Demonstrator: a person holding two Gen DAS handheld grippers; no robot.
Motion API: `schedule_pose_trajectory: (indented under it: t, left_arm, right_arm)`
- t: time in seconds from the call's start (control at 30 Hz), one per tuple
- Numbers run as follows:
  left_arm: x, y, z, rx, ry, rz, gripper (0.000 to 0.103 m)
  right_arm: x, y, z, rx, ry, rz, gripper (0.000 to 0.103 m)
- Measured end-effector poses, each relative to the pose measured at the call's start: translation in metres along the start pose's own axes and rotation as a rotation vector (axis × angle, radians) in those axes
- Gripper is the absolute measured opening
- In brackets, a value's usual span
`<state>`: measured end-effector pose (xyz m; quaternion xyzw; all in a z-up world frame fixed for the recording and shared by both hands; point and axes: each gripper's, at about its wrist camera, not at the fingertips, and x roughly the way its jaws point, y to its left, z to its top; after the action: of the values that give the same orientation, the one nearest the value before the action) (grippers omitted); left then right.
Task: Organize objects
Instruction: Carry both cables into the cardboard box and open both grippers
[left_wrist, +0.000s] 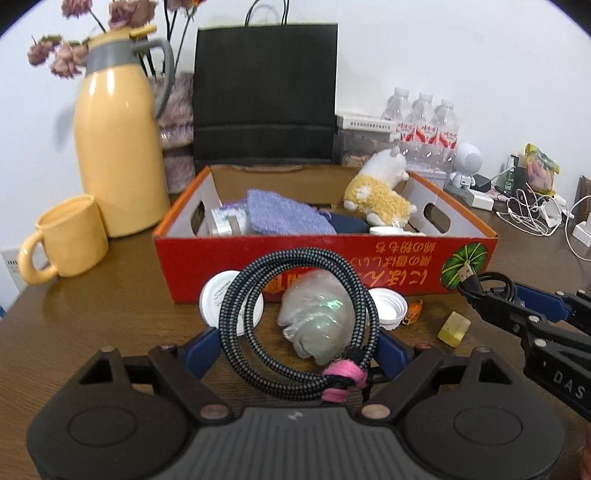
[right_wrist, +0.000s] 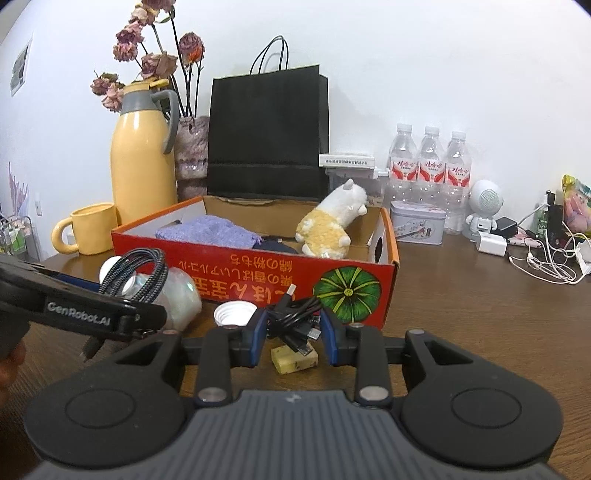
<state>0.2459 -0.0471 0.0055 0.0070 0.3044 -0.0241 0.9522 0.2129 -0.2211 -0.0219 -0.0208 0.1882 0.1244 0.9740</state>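
My left gripper (left_wrist: 297, 345) is shut on a coiled black-and-grey braided cable (left_wrist: 295, 325) tied with a pink band, held upright in front of the red cardboard box (left_wrist: 325, 266). My right gripper (right_wrist: 293, 334) is shut on a bundled black USB cable (right_wrist: 295, 319), just in front of the box (right_wrist: 258, 273); it also shows at the right of the left wrist view (left_wrist: 491, 295). The box holds a plush alpaca (left_wrist: 380, 192), a purple cloth (left_wrist: 284, 214) and small items. On the table lie an iridescent shell (left_wrist: 317, 321), white caps (left_wrist: 386, 306) and a yellow block (left_wrist: 453, 328).
A yellow thermos (left_wrist: 114, 147) and yellow mug (left_wrist: 62, 240) stand left of the box. A black paper bag (left_wrist: 264, 92) stands behind it. Water bottles (right_wrist: 430, 173), a tin (right_wrist: 419, 221), a white robot figure (right_wrist: 485, 206) and tangled white chargers (right_wrist: 546, 262) sit at right.
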Motion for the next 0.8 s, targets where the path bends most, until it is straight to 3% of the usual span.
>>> schedule_pose_trajectory:
  t: [0.47,0.8]
  left_arm:
    - [-0.028,-0.004,0.045,0.016,-0.106,0.017,0.087]
    - [-0.016,-0.005,0.078,-0.015,-0.160,0.014,0.087]
  right_arm:
    - [-0.009,0.005,0.034,0.010,-0.101,0.028,0.032]
    - [0.011,0.007,0.066,0.011,-0.147,0.027,0.032]
